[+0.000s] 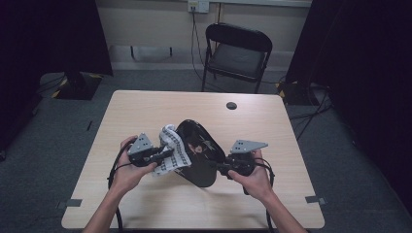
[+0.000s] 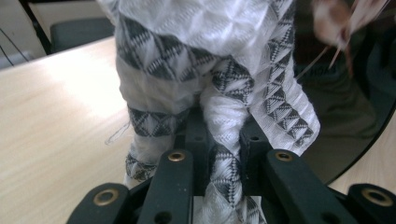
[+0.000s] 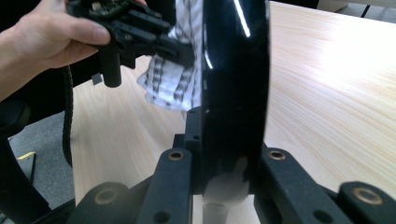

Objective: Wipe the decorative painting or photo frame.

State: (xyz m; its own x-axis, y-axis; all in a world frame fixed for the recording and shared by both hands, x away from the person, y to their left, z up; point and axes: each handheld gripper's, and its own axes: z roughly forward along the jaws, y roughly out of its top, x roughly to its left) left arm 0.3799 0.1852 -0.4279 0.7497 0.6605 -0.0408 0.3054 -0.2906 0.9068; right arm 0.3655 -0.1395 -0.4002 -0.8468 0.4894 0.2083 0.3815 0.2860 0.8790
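Black glossy plate [image 1: 197, 153] — held on edge above table centre, tilted, rim clamped in right claw [image 1: 224, 167]; long axis runs from near right up and away to left; decorated face turned toward left hand. Patterned cloth [image 1: 171, 149] — white with grey triangles, bunched, pinched in left claw [image 1: 165, 154], pressed against plate's left face; left claw is nearer that face, cloth between claw and plate. Table [image 1: 145, 109] — pale wood; small dark disc [image 1: 231, 105] at far side. Room — grey carpet, black folding chair [image 1: 237, 53] beyond table, dark curtains both sides.

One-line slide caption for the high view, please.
Right gripper clamps a glossy black plate tilted on edge above the table while left gripper presses a patterned cloth against it.
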